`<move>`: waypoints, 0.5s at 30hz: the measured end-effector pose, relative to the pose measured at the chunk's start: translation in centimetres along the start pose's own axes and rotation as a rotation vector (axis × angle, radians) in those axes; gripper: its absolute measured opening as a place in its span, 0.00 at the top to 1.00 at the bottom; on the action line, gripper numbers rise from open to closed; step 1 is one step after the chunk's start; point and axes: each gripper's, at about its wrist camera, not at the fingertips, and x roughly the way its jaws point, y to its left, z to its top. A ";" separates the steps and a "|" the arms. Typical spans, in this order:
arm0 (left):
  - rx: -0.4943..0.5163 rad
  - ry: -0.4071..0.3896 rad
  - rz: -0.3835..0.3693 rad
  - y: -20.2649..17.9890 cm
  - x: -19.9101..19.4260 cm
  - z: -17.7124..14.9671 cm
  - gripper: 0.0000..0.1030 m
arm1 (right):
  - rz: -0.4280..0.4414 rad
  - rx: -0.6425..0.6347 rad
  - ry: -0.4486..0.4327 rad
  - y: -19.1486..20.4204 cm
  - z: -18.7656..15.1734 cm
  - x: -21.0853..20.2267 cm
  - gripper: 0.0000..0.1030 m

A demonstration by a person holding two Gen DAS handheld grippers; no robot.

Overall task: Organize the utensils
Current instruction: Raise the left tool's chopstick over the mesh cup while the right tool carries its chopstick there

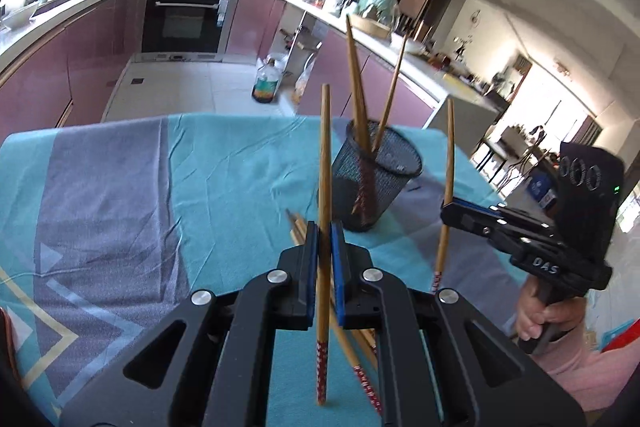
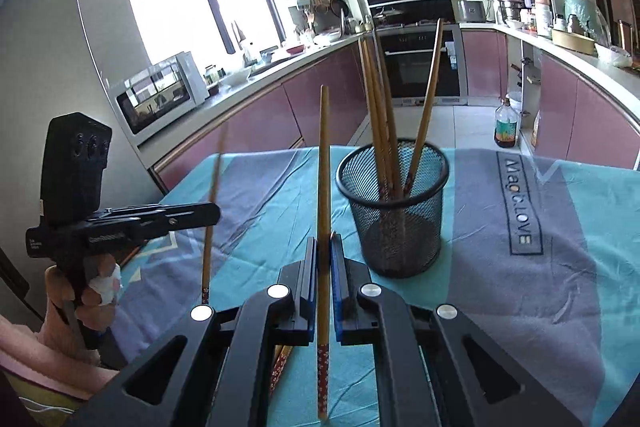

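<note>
A black mesh cup (image 1: pixel 372 175) (image 2: pixel 394 211) stands on the teal and grey tablecloth (image 1: pixel 120 187) with several wooden chopsticks (image 2: pixel 380 115) leaning in it. My left gripper (image 1: pixel 325 231) is shut on one upright chopstick (image 1: pixel 324 187), just near and left of the cup. My right gripper (image 2: pixel 324 247) is shut on another upright chopstick (image 2: pixel 323 187), left of the cup. Each gripper shows in the other's view, the right one (image 1: pixel 448 211) and the left one (image 2: pixel 212 213). A few loose chopsticks (image 1: pixel 352 343) lie on the cloth under my left gripper.
The table's far edge (image 1: pixel 240 117) drops to a tiled kitchen floor with a bottle (image 1: pixel 266 83). Purple cabinets and an oven (image 1: pixel 184 15) stand beyond. The holder's hands (image 1: pixel 536 319) (image 2: pixel 96 291) grip the handles at the table's sides.
</note>
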 end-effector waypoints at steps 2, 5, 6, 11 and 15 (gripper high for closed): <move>0.004 -0.030 -0.013 -0.2 -1.0 0.5 0.93 | 0.002 0.007 -0.015 -0.4 0.2 -0.5 0.95; 0.003 -0.066 -0.035 -0.5 -2.3 1.5 0.93 | -0.003 0.008 -0.036 -0.9 0.7 -1.2 0.95; 0.004 -0.077 -0.040 -0.6 -2.7 1.7 0.93 | -0.003 0.007 -0.043 -1.0 0.9 -1.3 0.95; 0.001 -0.133 -0.060 -1.0 -4.0 3.4 0.93 | -0.006 -0.003 -0.082 -1.3 2.1 -2.1 0.95; 0.008 -0.160 -0.076 -1.6 -4.1 4.9 0.93 | -0.009 -0.018 -0.118 -1.2 3.3 -2.8 0.95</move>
